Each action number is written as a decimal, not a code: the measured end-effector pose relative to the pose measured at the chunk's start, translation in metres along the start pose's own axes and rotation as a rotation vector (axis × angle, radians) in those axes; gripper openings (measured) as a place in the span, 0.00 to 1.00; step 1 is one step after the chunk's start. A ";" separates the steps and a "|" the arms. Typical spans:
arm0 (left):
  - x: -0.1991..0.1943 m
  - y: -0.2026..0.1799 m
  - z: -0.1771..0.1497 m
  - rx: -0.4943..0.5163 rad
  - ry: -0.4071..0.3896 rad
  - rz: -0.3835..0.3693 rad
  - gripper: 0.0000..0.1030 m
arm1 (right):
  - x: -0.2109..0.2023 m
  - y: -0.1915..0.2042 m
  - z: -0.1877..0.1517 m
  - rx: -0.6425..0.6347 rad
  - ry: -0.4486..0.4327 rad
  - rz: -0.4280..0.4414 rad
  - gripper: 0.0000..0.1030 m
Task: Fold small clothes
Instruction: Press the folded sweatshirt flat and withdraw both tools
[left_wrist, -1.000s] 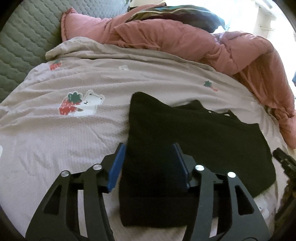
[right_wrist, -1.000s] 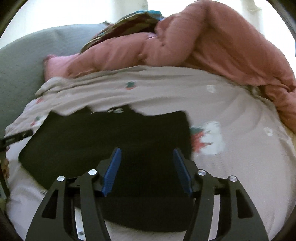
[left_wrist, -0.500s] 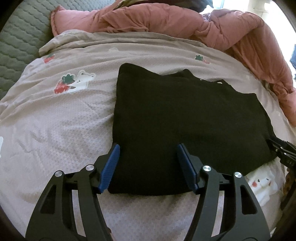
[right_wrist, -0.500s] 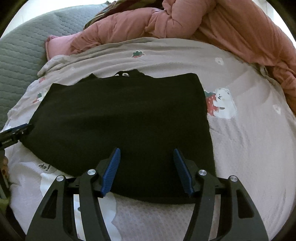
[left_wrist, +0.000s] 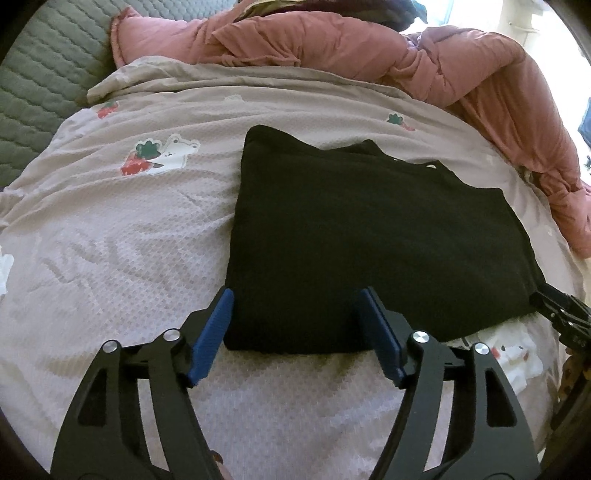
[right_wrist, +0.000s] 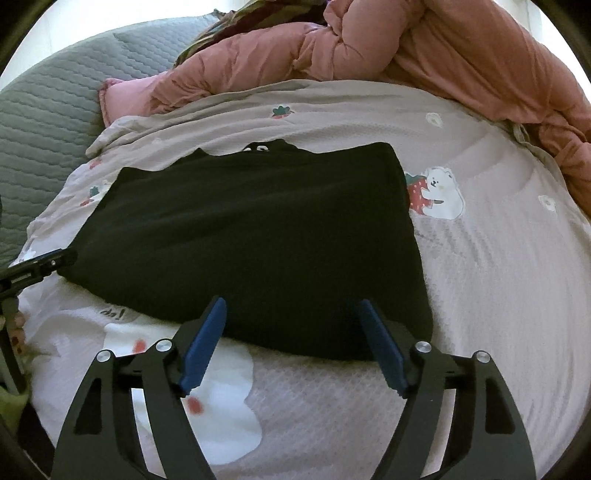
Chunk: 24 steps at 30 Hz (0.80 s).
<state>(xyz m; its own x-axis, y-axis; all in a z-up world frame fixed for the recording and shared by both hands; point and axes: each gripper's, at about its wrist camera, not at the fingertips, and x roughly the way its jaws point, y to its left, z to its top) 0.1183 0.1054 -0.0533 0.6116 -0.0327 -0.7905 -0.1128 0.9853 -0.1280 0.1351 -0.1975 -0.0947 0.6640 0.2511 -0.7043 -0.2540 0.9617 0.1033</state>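
The bed (left_wrist: 110, 236), under a bear-and-strawberry sheet, carries a folded black garment (left_wrist: 369, 236) and a rumpled pink duvet (left_wrist: 424, 62)

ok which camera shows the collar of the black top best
The right wrist view: the collar of the black top pokes up at the far edge with pale marks on it. The left wrist view shows it only obliquely, on the far right side.

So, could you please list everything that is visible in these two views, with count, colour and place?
Garment: one, black, folded flat on the bedsheet, centre.
Bedsheet: one, pale mauve with bear and strawberry prints, under the garment.
Comforter: one, pink, bunched along the far side.
Quilted cover: one, grey-green, far left.
Left gripper: one, black with blue pads, open at the garment's near left corner.
Right gripper: one, same colours, open at the near right corner.
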 end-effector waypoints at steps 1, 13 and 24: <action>-0.002 0.000 -0.001 -0.001 -0.004 -0.002 0.64 | -0.002 0.002 0.000 -0.002 -0.002 0.004 0.75; -0.023 0.006 -0.001 -0.021 -0.032 0.013 0.85 | -0.026 0.043 0.003 -0.085 -0.071 0.059 0.89; -0.024 0.025 0.002 -0.071 -0.042 0.050 0.90 | -0.020 0.095 0.013 -0.207 -0.087 0.102 0.90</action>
<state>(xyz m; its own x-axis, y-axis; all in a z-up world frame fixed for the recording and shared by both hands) 0.1025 0.1316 -0.0359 0.6357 0.0249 -0.7716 -0.1985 0.9712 -0.1321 0.1068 -0.1093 -0.0622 0.6832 0.3625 -0.6339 -0.4553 0.8901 0.0183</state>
